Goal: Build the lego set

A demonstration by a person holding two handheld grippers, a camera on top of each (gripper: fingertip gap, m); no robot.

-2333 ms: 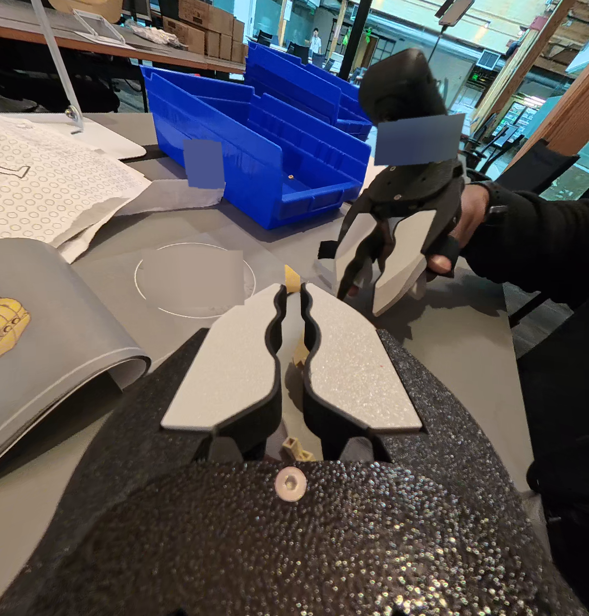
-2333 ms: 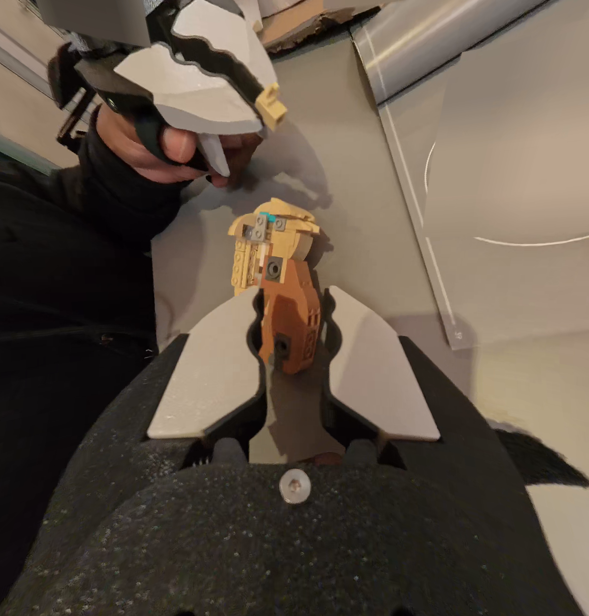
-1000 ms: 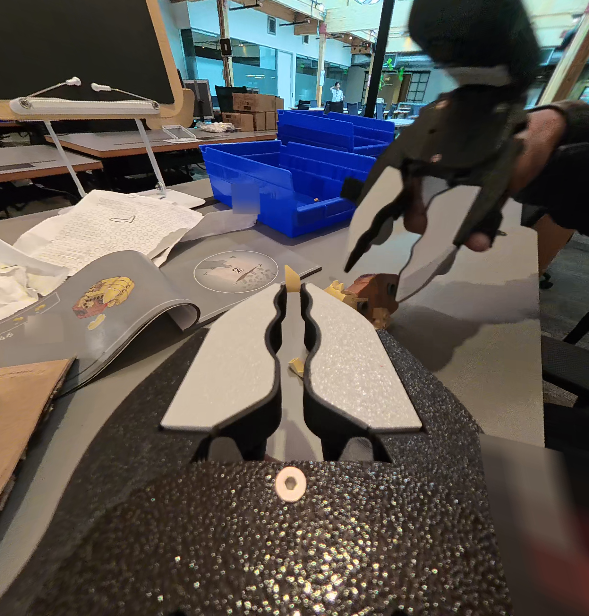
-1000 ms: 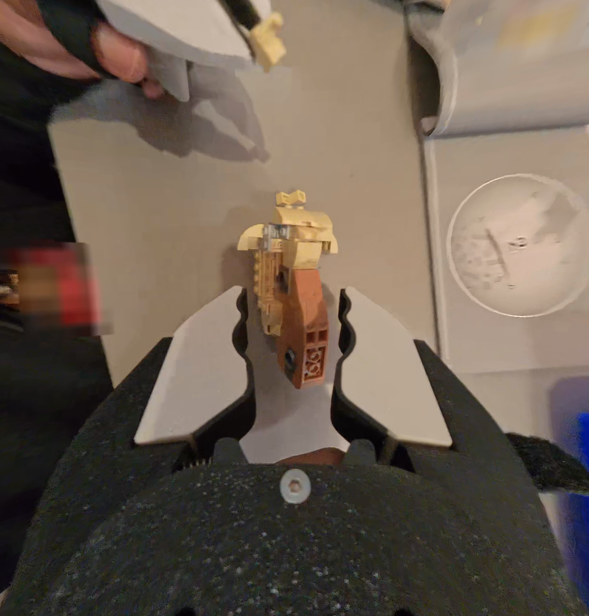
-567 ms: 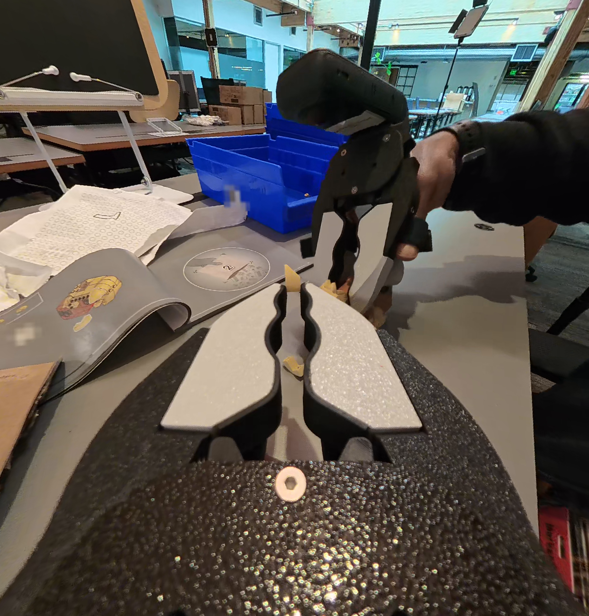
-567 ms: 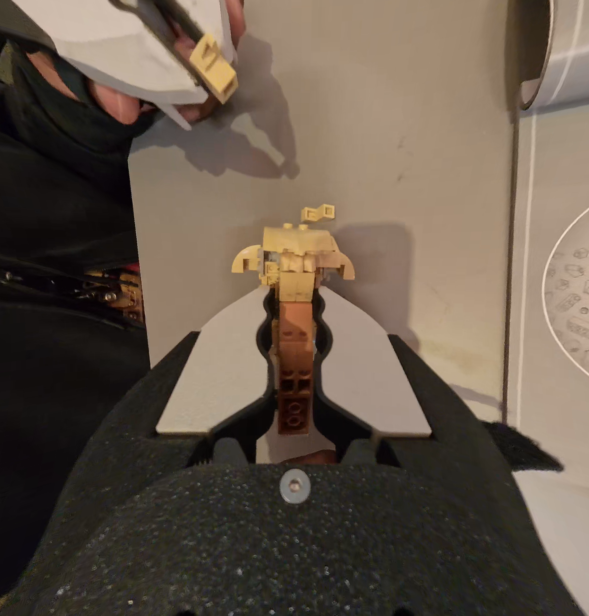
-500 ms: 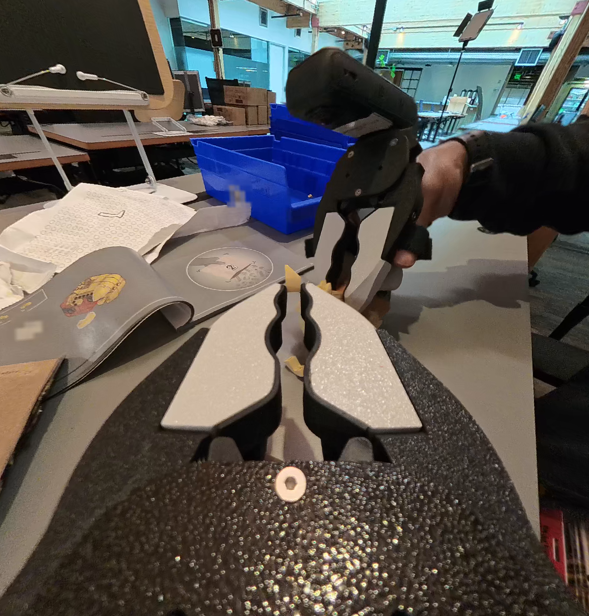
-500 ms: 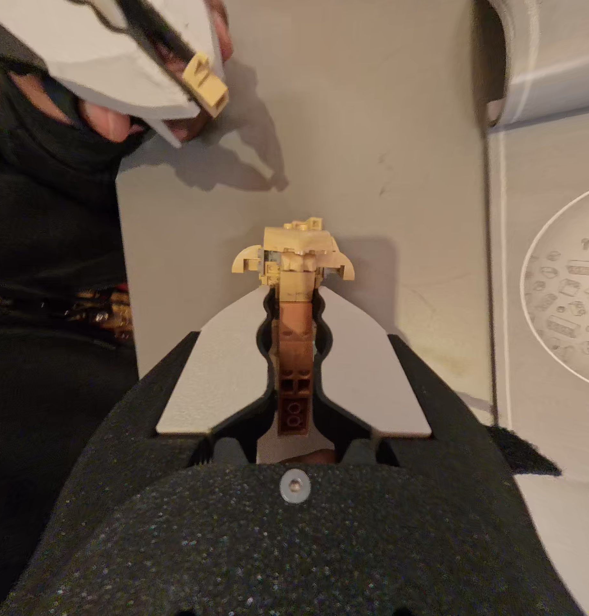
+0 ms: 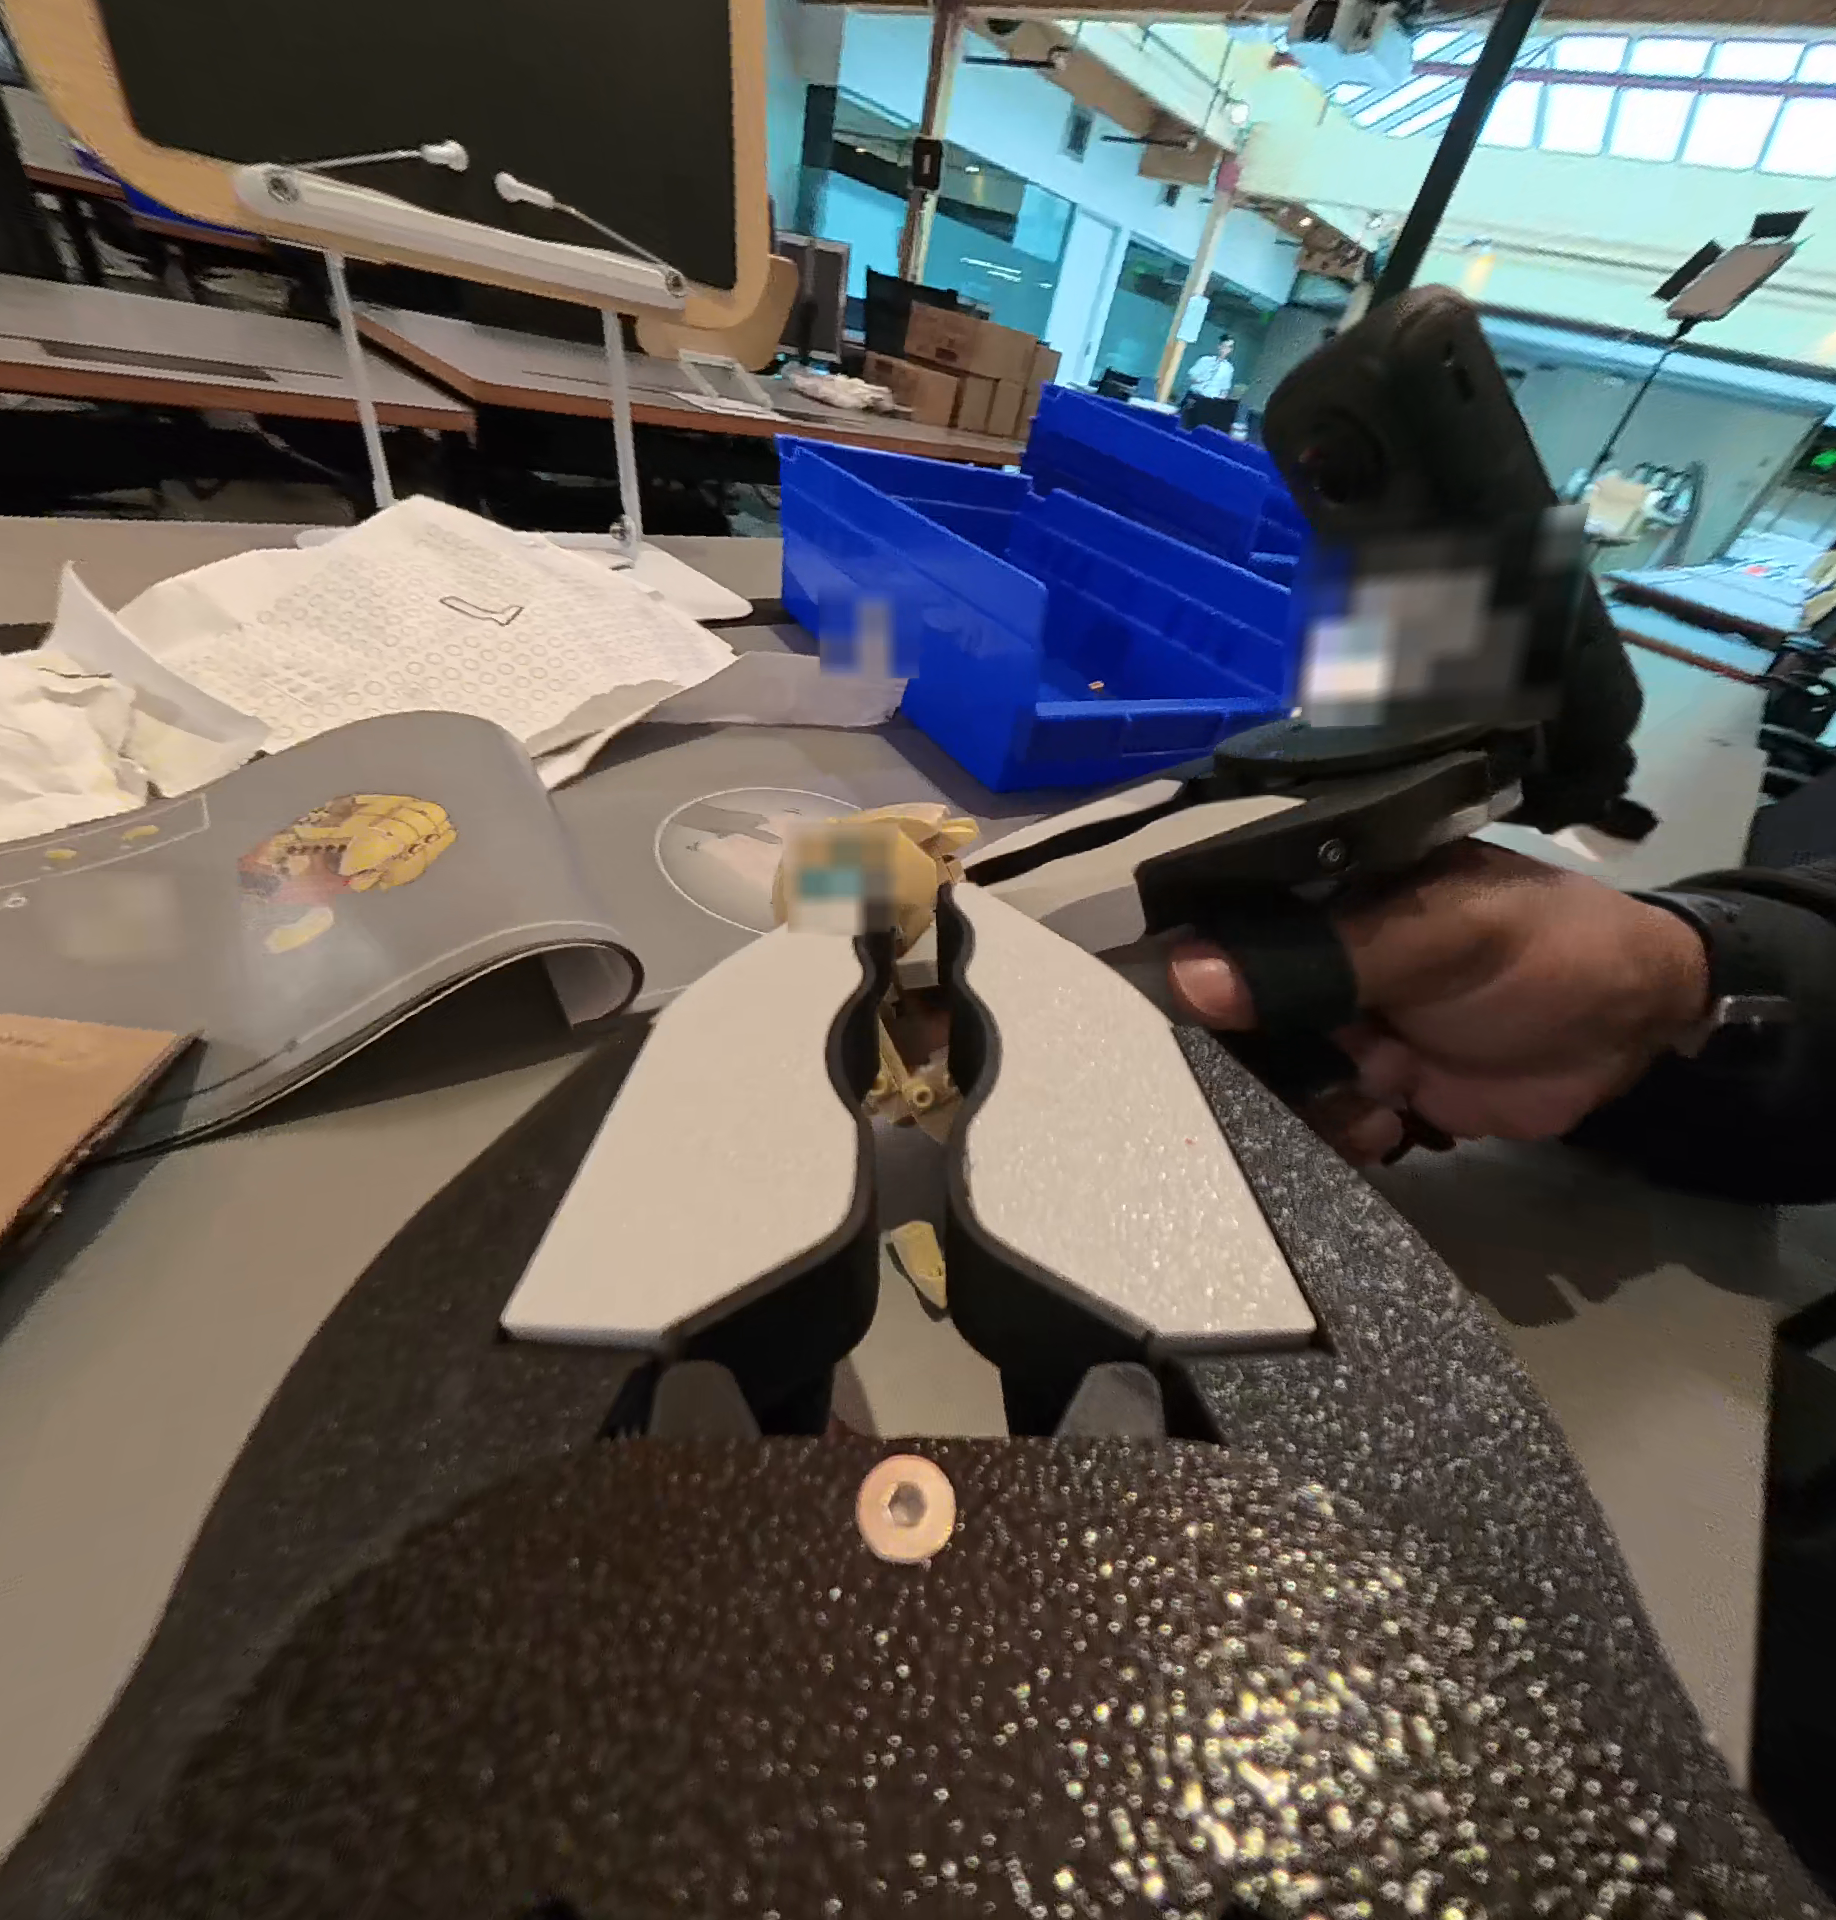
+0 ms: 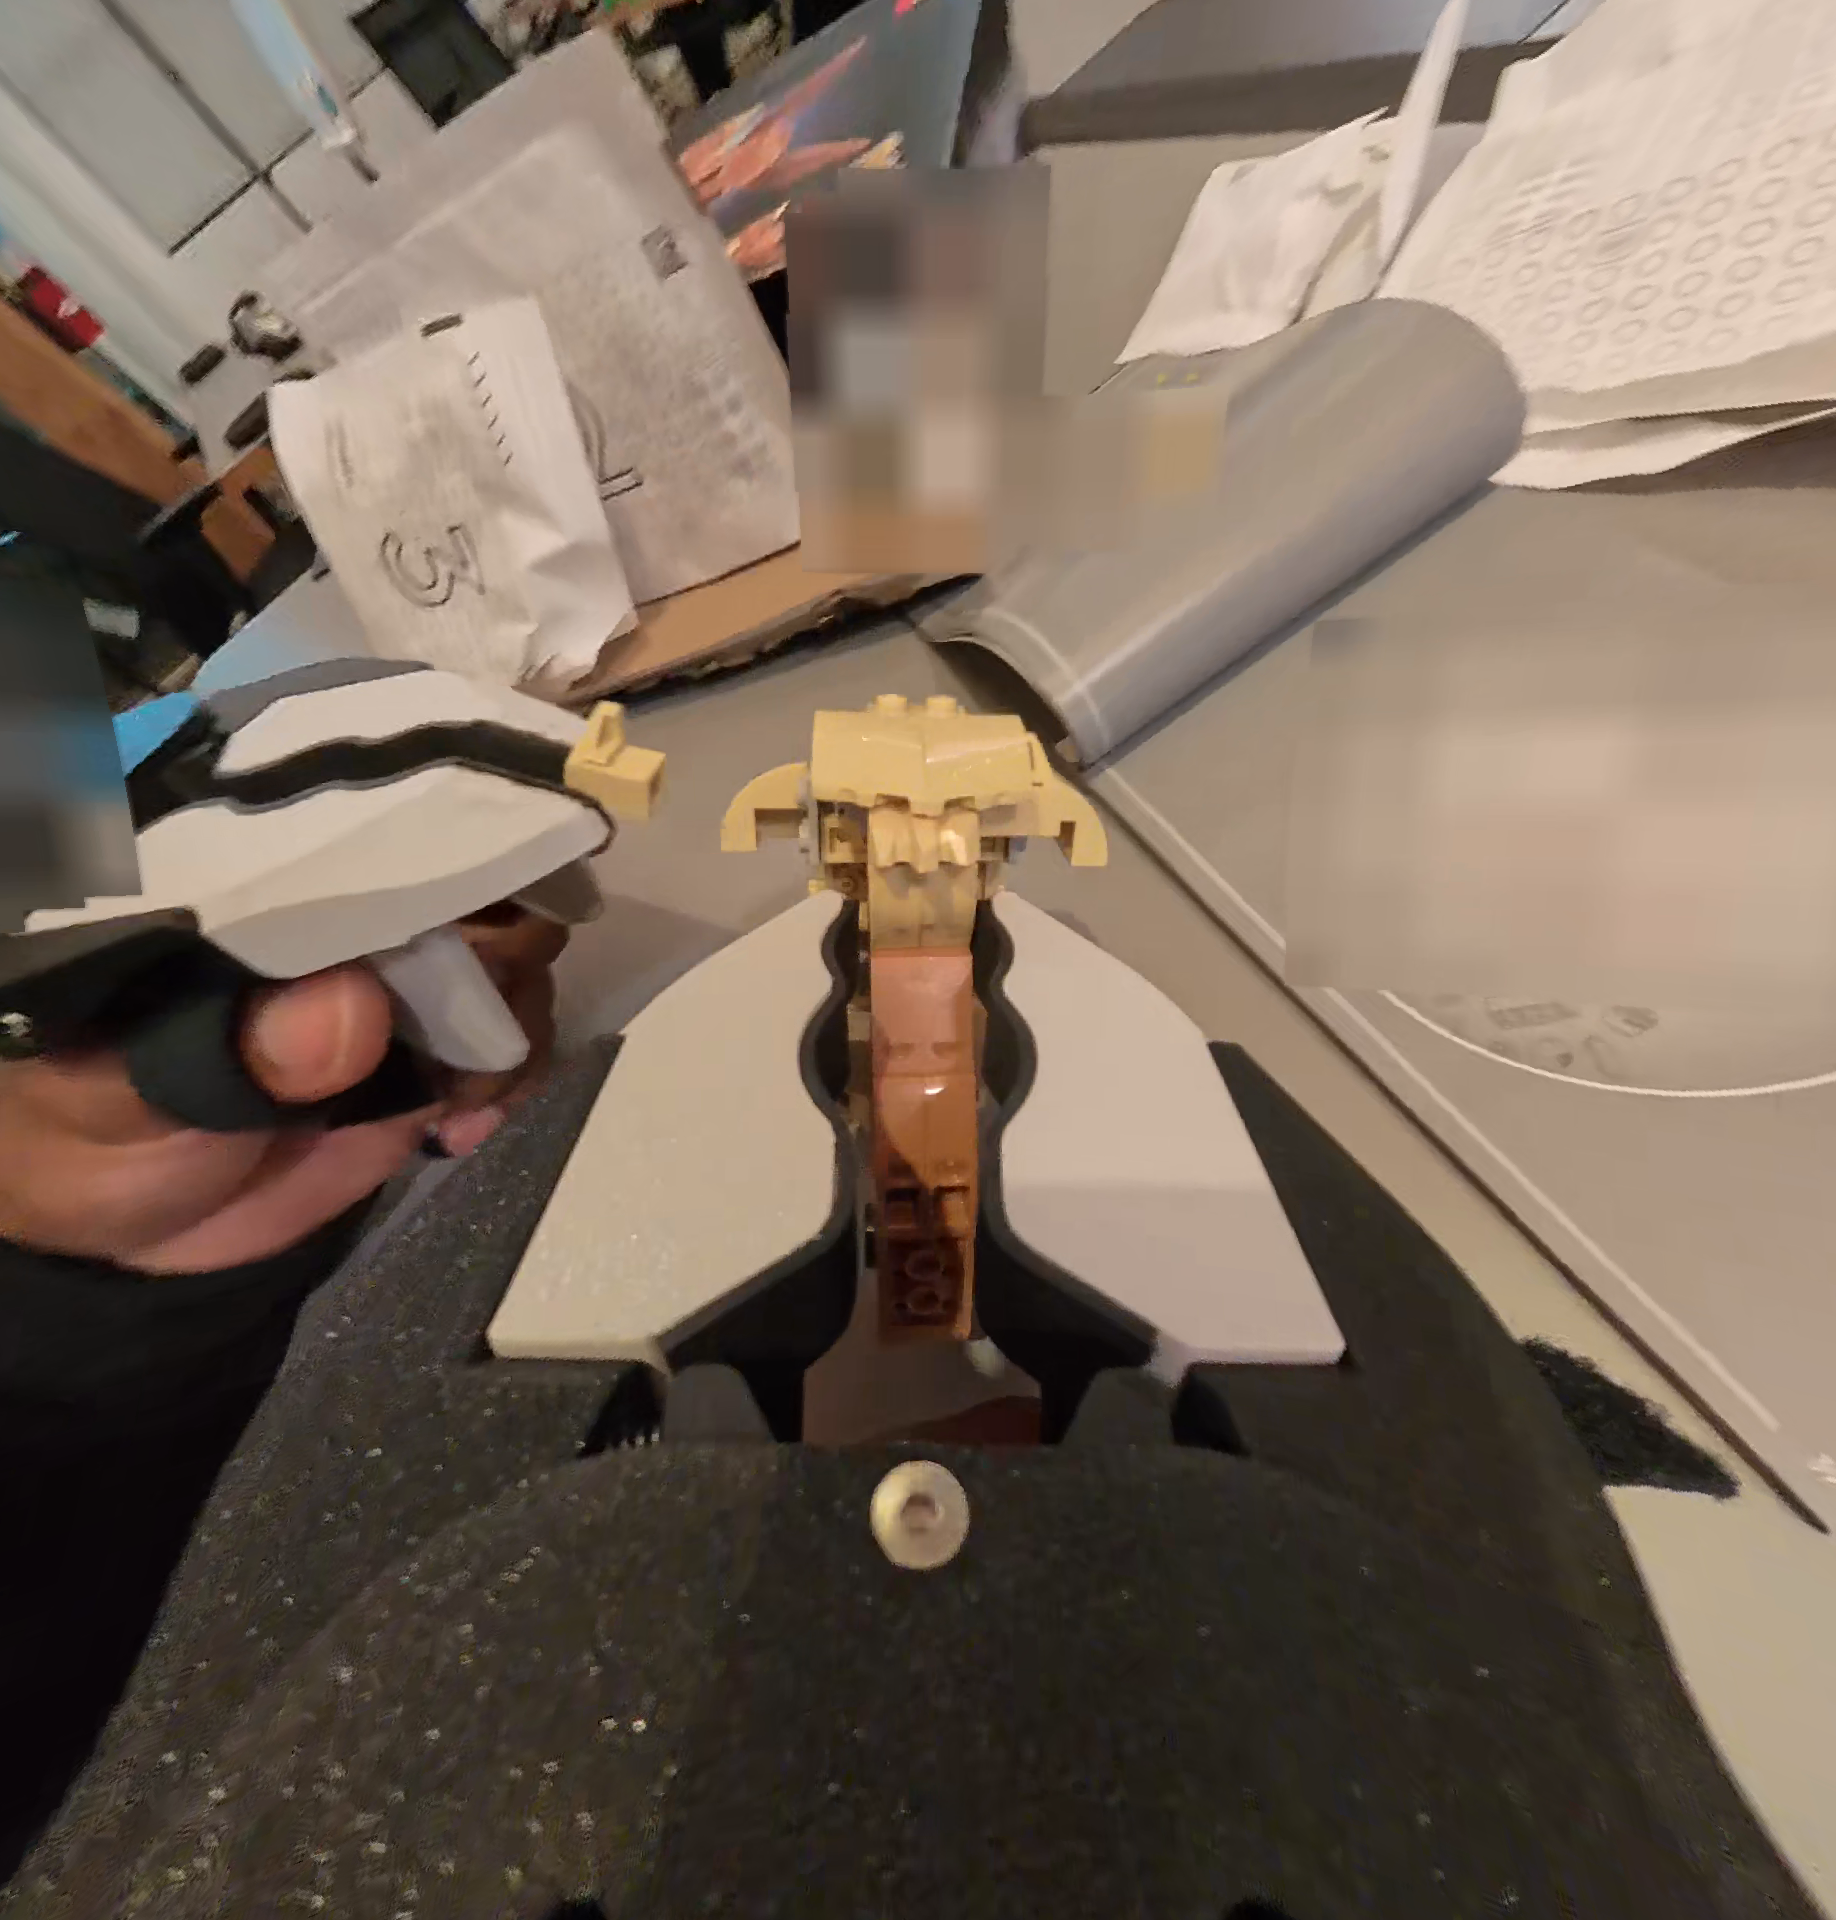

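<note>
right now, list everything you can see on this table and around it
brick model: one, tan top, brown body, clamped in the right gripper
small brick: one, tan, pinched at the left gripper's tips, beside the model
instruction booklet: one, grey, open on the table
printed paper sheets: several, white, behind the booklet
paper bags: two, white, standing at the table's far side
cardboard: one piece, brown, left edge
storage bins: several, blue, at the back
table: one, grey
left gripper: grey fingers, shut on the small brick
right gripper: grey fingers, pressed on the model's brown body
</note>
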